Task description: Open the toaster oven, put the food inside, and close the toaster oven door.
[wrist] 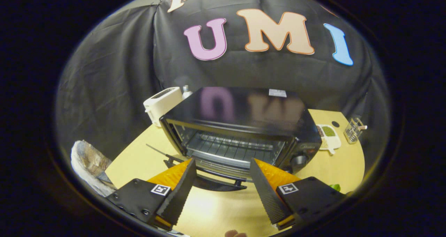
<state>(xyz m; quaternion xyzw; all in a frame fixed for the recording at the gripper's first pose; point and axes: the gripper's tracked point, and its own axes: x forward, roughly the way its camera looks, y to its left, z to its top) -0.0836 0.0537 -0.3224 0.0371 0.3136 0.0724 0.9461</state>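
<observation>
A black toaster oven [244, 125] stands on the wooden table [139, 157] just ahead of my fingers. Its door [212, 181] hangs fully down and lies flat toward me, with the handle bar [216, 174] along its front edge. Inside, a bare wire rack [230, 146] shows. My gripper [222, 165] hovers above the lowered door, open, with nothing between its fingers. A small patch of something green [335, 187] peeks out on the table beside the right finger; I cannot tell what it is.
A white pop-up toaster [163, 104] and a small bottle [186, 90] stand behind the oven's left side. Right of the oven lie a white divided dish [329, 136] and a wire holder [352, 129]. A crumpled foil-like bundle [89, 163] sits off the table's left edge.
</observation>
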